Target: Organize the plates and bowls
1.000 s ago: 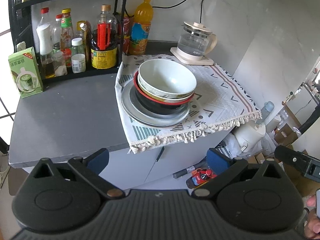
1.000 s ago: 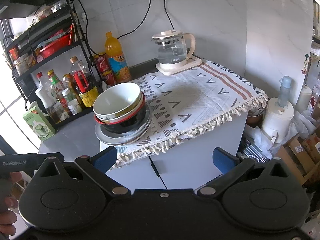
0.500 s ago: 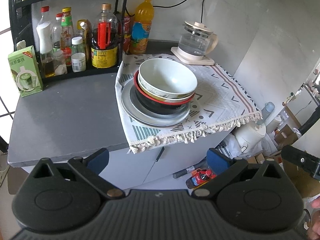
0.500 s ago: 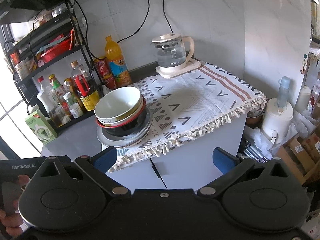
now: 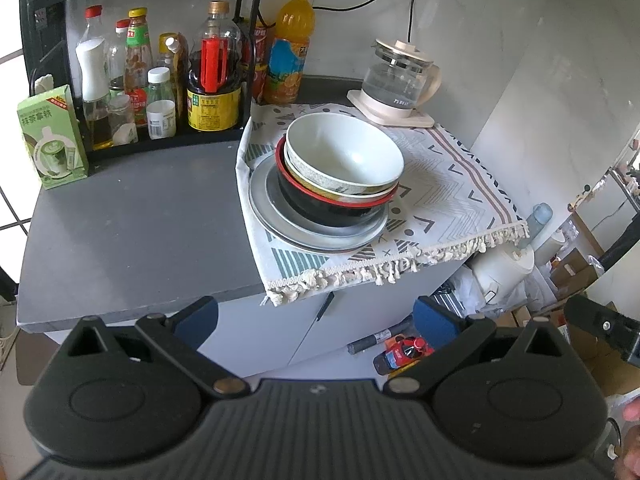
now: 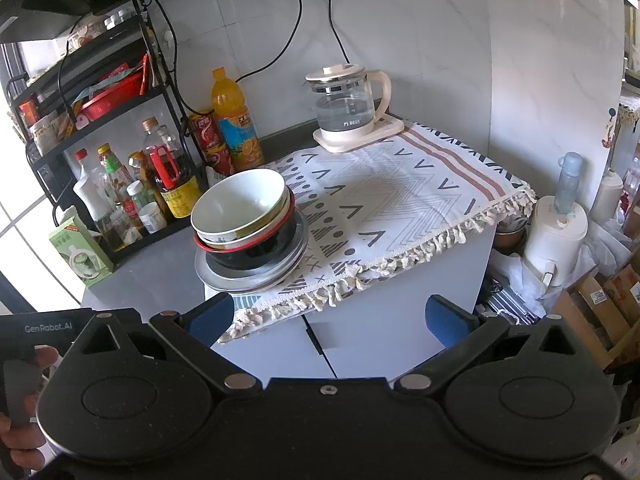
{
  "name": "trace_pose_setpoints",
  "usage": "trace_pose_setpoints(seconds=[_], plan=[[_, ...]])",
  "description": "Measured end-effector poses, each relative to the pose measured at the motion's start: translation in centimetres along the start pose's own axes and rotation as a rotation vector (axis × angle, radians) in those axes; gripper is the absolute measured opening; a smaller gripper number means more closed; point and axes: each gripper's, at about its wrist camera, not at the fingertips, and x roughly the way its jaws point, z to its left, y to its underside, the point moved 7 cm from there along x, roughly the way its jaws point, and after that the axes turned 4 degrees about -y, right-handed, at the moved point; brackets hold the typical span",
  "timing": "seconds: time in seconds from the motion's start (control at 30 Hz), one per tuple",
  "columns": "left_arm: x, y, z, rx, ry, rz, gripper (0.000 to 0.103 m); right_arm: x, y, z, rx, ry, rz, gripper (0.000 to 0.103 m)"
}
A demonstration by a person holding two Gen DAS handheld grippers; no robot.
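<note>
A stack of dishes sits on the left part of a patterned cloth [image 5: 460, 196]: a white bowl [image 5: 344, 154] on top, a red-rimmed black bowl [image 5: 332, 206] under it, and grey plates [image 5: 276, 216] at the bottom. The right wrist view shows the same white bowl [image 6: 240, 204], black bowl [image 6: 260, 250] and plates [image 6: 248, 280]. My left gripper [image 5: 316, 320] is open and empty, well short of the counter's front edge. My right gripper [image 6: 328, 318] is open too, in front of the cabinet, holding nothing.
A black rack [image 5: 132, 80] of bottles stands at the back left, with a green carton [image 5: 52, 136] beside it. An orange juice bottle [image 5: 290, 48] and a glass kettle [image 5: 400, 80] stand at the back. A white appliance [image 6: 556, 236] and boxes crowd the floor at the right.
Both grippers have drifted slightly, so the dish stack sits a little differently in each view. Nothing on the counter has moved.
</note>
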Motion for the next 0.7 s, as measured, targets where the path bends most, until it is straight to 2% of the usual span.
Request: trace_pose_setpoints(seconds=[0.7], plan=[[-0.31,-0.27,-0.26,0.015,0.011,-0.013,0.103,0.25,0.18,0.4,-0.004,0.0,0.001,0.103]])
